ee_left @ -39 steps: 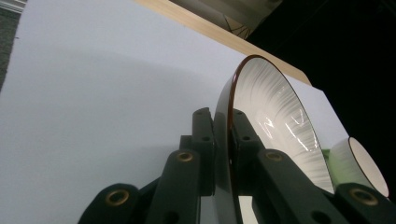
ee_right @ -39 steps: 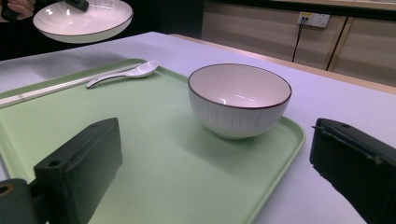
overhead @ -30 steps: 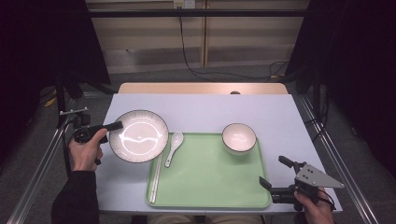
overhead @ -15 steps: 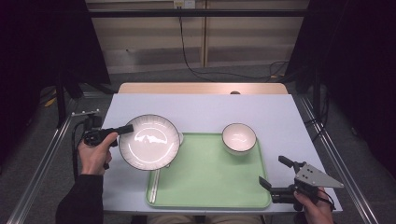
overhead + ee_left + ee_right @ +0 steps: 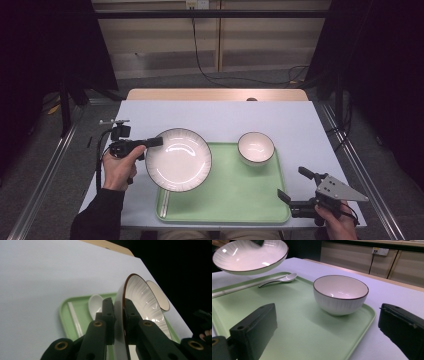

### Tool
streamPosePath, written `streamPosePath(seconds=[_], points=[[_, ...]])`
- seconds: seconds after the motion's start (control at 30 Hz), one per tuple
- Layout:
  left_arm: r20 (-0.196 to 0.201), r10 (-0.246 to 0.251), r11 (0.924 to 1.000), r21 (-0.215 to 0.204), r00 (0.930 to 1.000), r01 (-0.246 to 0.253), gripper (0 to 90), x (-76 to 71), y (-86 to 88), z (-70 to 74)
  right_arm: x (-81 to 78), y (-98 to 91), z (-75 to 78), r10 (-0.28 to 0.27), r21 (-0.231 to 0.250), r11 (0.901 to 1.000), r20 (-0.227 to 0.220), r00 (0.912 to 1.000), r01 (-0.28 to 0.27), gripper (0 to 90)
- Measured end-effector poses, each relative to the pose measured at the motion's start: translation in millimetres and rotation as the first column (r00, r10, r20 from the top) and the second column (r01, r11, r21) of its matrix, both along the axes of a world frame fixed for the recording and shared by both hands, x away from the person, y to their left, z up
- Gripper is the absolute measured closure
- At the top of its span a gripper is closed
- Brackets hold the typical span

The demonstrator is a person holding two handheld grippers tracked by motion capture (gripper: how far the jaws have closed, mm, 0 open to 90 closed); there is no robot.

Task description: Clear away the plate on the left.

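Plate [image 5: 178,159] in the air, pinched by its rim in the left gripper [image 5: 152,142], whose jaws press on either side of the dark-edged lip; it hangs over the left end of the green tray [image 5: 235,200], clear of the surface. Under it on the tray lie a white spoon [image 5: 279,279] and a pair of chopsticks [image 5: 234,290]. A bowl [image 5: 256,148] stands at the tray's far right corner. The right gripper [image 5: 296,188] rests near the table's [image 5: 225,117] front right edge, jaws spread wide with nothing between them.
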State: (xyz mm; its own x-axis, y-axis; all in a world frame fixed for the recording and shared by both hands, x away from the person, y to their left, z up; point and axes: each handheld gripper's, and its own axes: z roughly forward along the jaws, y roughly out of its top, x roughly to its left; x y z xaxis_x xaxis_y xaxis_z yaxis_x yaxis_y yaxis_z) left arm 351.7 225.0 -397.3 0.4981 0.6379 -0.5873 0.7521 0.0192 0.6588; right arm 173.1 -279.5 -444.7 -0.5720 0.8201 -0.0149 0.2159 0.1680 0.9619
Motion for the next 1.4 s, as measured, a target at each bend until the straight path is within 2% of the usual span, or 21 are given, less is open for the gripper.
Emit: streamPosePath(seconds=[0.23,0.33,0.43,0.63,0.77,0.83,1.0,1.2,1.23,1.27,1.33,1.37,1.4], points=[[-0.011,-0.053,0.9985,0.017,0.9985,0.053,82.1,0.8,-19.3,-5.2,0.2,0.3,-0.1,0.001,0.001,1.0,-0.001,1.0,-0.001,1.6],[-0.028,-0.08,0.9965,0.023,0.9964,0.081,82.3,1.1,-27.5,-8.4,0.3,0.2,-0.1,0.002,0.0,1.0,-0.003,1.0,-0.002,1.5],[-0.028,-0.104,0.9939,0.033,0.9942,0.105,82.3,1.2,-35.9,-11.4,0.4,0.1,-0.2,0.001,0.001,1.0,-0.001,1.0,-0.001,1.6],[-0.051,-0.13,0.9909,0.025,0.9901,0.132,82.2,0.0,-55.8,-18.6,0.3,0.1,-0.2,0.001,0.0,1.0,-0.001,1.0,-0.001,1.5],[-0.079,-0.191,0.9801,0.038,0.9784,0.195,82.4,1.7,-75.0,-27.4,0.8,0.2,-0.2,0.005,0.0,1.0,-0.003,1.0,-0.005,1.5],[-0.079,-0.2,0.9773,0.055,0.9766,0.205,82.4,1.4,-80.9,-29.6,0.4,0.1,-0.3,0.004,-0.003,1.0,-0.003,1.0,-0.004,1.5],[-0.088,-0.231,0.9701,0.056,0.969,0.236,82.3,0.2,-94.1,-36.6,0.7,-0.5,-0.8,-0.006,0.001,1.0,-0.007,1.0,0.006,1.5],[-0.099,-0.232,0.9652,0.101,0.9678,0.241,82.1,-0.6,-101.1,-46.4,0.4,0.5,-0.9,0.009,0.001,1.0,-0.007,0.9999,-0.009,1.4],[-0.106,-0.22,0.9689,0.092,0.9697,0.23,82.3,-0.4,-101.8,-48.6,0.6,0.4,-0.9,0.009,0.001,1.0,-0.005,0.9999,-0.009,1.4],[-0.114,-0.234,0.9661,0.084,0.9655,0.244,82.3,0.6,-101.9,-50.1,0.7,0.0,-0.8,0.007,-0.001,1.0,-0.003,1.0,-0.007,1.4],[-0.104,-0.233,0.9634,0.112,0.967,0.244,83.0,0.8,-104.0,-51.8,0.6,-0.1,-0.9,0.004,-0.002,1.0,-0.008,1.0,-0.004,1.4],[-0.099,-0.229,0.9598,0.142,0.9683,0.242,83.7,0.4,-104.7,-52.6,0.7,0.0,-0.9,0.004,0.0,1.0,-0.006,1.0,-0.004,1.4],[-0.103,-0.23,0.9604,0.137,0.9678,0.243,84.0,0.9,-103.6,-54.8,0.8,0.1,-0.9,0.005,0.0,1.0,-0.005,1.0,-0.005,1.4]])
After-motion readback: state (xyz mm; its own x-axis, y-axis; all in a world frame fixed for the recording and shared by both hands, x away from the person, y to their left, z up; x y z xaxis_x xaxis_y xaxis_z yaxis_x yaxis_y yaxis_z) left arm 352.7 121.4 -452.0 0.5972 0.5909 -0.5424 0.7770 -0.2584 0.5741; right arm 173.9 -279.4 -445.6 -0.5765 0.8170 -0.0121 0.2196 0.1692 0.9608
